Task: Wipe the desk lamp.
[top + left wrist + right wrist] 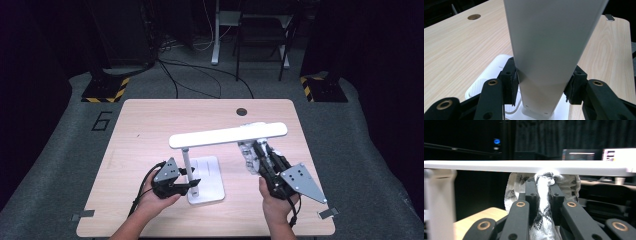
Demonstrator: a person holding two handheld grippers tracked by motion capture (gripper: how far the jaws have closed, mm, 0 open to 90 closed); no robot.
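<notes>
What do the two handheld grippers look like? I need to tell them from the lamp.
Both the left gripper and the right gripper are black with brass-coloured pivot rings, grey three-cornered top plates and trailing black cables. Forearms are bare, no sleeves.

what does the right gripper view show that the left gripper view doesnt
Right gripper view: a black-and-white patterned cloth pinched in the right claw and pressed up against the underside of the desk lamp's white light bar, with a dark room and lit screens behind.

Left gripper view: the left claw set on either side of the lamp's post, the lamp's white base, and the table's cable hole.

Both: the white lamp and some of the wooden table.
</notes>
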